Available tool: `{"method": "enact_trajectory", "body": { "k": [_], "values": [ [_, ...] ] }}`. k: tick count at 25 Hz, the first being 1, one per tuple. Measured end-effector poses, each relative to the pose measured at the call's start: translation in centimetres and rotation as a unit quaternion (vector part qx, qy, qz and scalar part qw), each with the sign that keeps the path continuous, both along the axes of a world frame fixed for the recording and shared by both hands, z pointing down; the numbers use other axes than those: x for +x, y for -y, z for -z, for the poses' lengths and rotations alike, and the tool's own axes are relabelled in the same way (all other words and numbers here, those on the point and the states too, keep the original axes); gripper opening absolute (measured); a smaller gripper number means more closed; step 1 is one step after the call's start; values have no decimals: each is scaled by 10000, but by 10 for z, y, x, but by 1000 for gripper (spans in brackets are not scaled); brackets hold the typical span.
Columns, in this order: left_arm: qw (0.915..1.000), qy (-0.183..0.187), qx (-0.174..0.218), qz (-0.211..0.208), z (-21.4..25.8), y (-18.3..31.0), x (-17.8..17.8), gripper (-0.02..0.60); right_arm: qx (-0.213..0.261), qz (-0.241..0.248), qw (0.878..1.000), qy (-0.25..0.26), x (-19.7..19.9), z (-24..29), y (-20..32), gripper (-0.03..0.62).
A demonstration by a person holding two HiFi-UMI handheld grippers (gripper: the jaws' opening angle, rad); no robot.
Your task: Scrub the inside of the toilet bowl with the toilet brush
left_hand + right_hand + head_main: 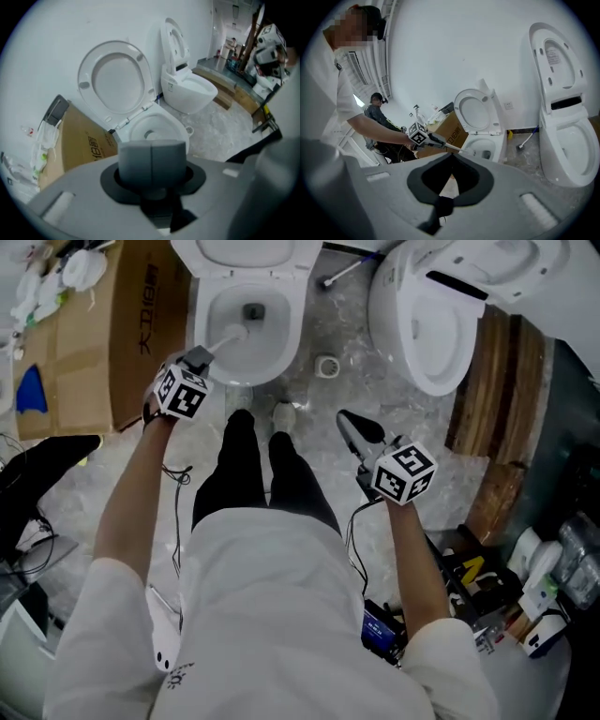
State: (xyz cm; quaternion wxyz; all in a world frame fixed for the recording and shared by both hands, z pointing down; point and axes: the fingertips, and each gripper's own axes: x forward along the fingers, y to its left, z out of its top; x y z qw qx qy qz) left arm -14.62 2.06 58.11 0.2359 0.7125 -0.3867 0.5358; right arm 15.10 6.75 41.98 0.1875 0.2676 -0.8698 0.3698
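Left gripper [199,359] clamped on toilet brush [228,335]; right gripper [350,421] shut, empty.
My L jaws pinch the brush handle just off the toilet bowl [286,324] front-left rim, brush head inside bowl beside the drain. R jaw tips meet w/ nothing btwn, held front-right of the bowl, well apart. Left gripper view shows only pads pressed together, no brush; head + right gripper views show the handle.

Head view: high above the person [262,596], facing steeply down onto the open toilet [208,324] and the floor [375,399].
Left gripper view: low, close to that toilet [176,123], facing the wall [56,47].
Right gripper view: farther back (off to the right), facing the same toilet [501,145].
All three views share it.
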Motion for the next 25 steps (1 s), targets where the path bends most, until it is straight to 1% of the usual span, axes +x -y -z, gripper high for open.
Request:
{"method": "enact_trajectory", "body": {
  "k": [3,5,9,13,17,21,25],
  "values": [
    [9993,-130,268,245,41,-12,8,150,98,357,9993,23,9,23,-14,0],
    [9980,-216,437,397,65,-19,15,150,214,496,9985,60,15,40,-17,0],
    [9942,-280,688,774,100,-42,18,150,500,568,9968,262,19,76,-20,0],
    [9907,-330,870,993,130,-70,24,150,705,594,9948,423,17,101,-23,0],
    [9857,-429,1104,1203,159,-87,21,150,841,703,9927,496,7,116,-26,0],
    [9777,-653,1408,1414,192,-94,15,150,958,810,9908,507,-8,129,-27,0],
    [9672,-911,1771,1575,225,-103,-1,152,1166,841,9882,522,-31,146,-29,0]
  ]
}}
